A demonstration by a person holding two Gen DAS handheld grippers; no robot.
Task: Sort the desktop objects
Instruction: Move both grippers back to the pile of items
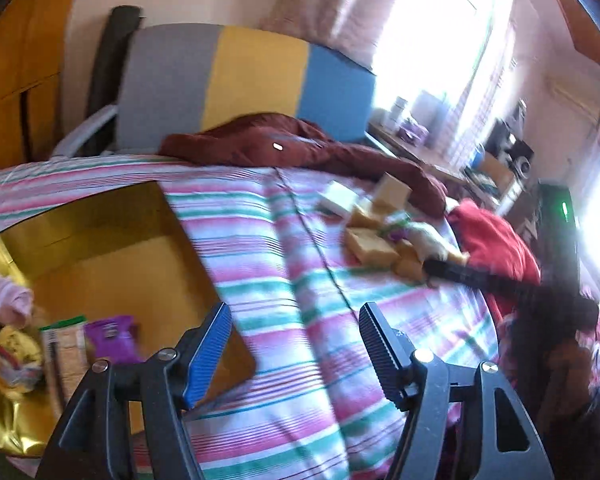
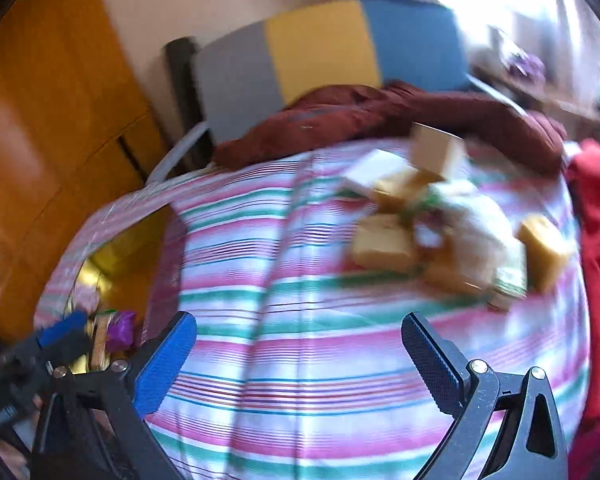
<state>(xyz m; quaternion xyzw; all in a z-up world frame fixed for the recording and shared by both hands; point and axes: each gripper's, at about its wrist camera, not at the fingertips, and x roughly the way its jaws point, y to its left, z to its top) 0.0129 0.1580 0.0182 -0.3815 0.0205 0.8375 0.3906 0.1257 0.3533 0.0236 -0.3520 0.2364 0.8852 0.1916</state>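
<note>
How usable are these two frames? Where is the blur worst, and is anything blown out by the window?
Left wrist view: the window is blown out white at upper right, the gold box and striped cover are fairly sharp, and the pile of yellow blocks is soft. Right wrist view: motion blur smears the whole frame, worst on the blocks, with glare at upper right. Fisheye bending curves both.

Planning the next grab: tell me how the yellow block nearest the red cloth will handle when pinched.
The yellow block looks sponge-like, so probably light and squashy under the jaws. Its flat faces suggest it won't roll. Lying on the soft striped bedspread, it may sink or tip when pushed.
</note>
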